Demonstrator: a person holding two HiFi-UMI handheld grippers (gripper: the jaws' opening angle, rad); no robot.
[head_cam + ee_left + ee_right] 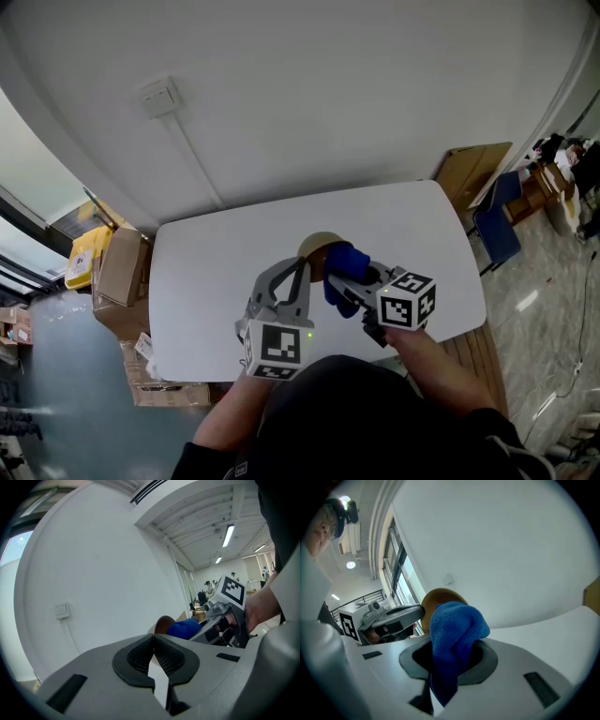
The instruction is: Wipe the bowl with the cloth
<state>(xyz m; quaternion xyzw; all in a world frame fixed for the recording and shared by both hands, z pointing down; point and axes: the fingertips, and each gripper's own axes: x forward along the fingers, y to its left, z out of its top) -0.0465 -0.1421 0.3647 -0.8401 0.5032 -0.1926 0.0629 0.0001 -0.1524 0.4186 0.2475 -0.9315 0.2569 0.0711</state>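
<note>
**Fig. Bowl and cloth brought together for wiping.** My left gripper (302,266) has its jaws pinched together on the thin rim of the brown bowl (317,246). The bowl is tipped on edge at twelve o'clock from my left fingertips and appears lifted clear of the white table (206,281), over its middle. My right gripper (339,284) is clamped on a bunched blue cloth (347,264), whose wad stands out past the pads at the bowl's four o'clock side. I cannot tell whether it presses on the bowl yet.

To wipe well, I judge:
- The rim pinch must be firm, since so narrow a hold may let the bowl pivot.
- Only the soft wad should meet the hollow, swept round it.
- The hard jaw tips should stay off the bowl.
</note>
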